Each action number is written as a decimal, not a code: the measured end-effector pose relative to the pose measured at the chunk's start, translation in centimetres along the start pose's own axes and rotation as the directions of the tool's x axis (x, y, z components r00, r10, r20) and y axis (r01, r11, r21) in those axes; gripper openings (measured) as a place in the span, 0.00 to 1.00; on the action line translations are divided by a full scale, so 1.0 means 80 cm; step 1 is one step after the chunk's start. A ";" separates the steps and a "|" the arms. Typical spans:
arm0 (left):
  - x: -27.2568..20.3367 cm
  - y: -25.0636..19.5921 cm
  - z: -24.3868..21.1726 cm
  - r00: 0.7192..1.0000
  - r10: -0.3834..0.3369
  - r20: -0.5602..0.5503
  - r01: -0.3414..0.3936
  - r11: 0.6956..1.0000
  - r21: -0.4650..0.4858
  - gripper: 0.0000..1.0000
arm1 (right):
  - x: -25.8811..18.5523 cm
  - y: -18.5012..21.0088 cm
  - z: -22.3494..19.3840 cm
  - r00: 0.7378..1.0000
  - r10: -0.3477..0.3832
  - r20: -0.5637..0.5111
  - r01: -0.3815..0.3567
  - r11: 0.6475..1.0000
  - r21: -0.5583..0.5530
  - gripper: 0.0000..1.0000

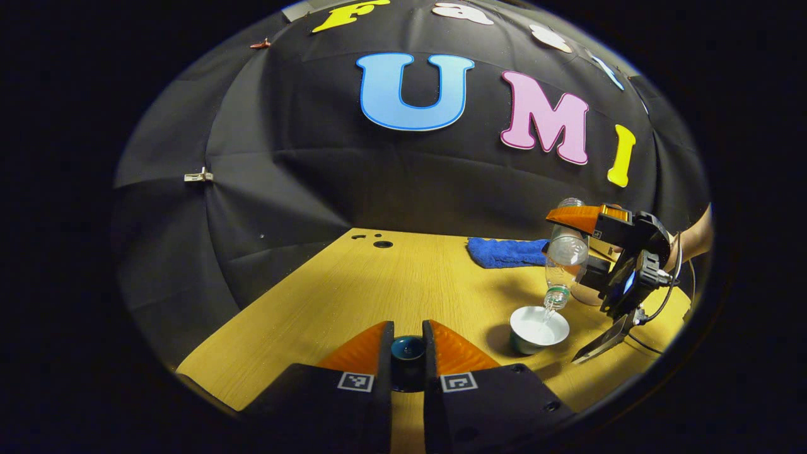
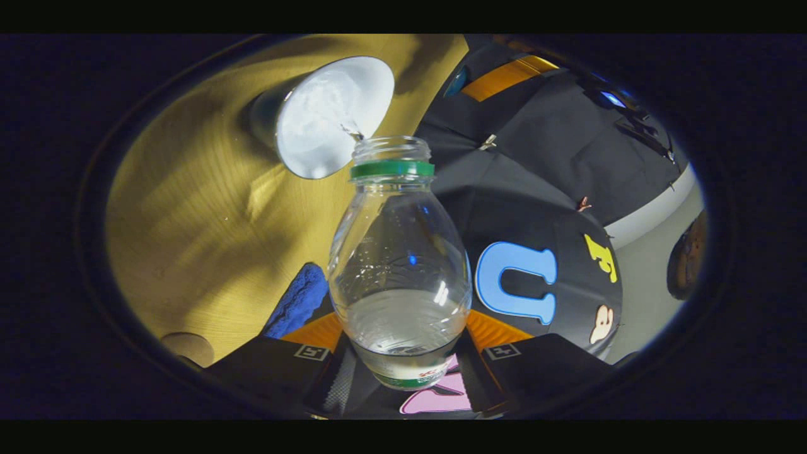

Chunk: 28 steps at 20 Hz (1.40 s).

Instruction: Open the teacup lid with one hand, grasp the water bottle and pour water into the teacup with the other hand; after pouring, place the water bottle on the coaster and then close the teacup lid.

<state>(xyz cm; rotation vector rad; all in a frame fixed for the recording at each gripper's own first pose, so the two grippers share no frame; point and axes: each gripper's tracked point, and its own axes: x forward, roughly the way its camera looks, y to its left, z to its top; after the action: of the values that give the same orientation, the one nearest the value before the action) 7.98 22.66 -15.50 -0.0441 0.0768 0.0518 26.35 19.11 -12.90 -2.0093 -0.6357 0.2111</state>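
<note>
I take the teacup (image 1: 539, 328) as landmark. The water bottle (image 1: 564, 255) hangs just above it, long axis steeply tilted, mouth down towards the cup's open rim, and a thin stream falls in. My right tool (image 2: 403, 343) is clenched on the bottle's lower body, both fingers pressing, wrist rolled over for pouring. My left tool (image 1: 408, 353) is to the left of the cup, apart from it, low over the bench (image 1: 353, 290), and it grips the lid (image 1: 407, 348). The right hand is nearer to the cup. The coaster (image 2: 187, 347) is, I think, the round disc at bench edge, so next the bottle must come upright and go there.
</note>
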 end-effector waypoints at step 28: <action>-0.022 -0.019 0.019 0.996 0.082 0.029 -0.082 0.997 -0.003 0.24 | -0.026 -0.018 -0.057 0.978 0.078 -0.194 0.003 0.923 0.385 0.74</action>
<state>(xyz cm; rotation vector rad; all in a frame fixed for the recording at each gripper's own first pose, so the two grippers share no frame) 6.44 21.09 -13.82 -0.0419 0.0497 0.1345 25.92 15.04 -9.61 -1.6368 -0.3880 0.1349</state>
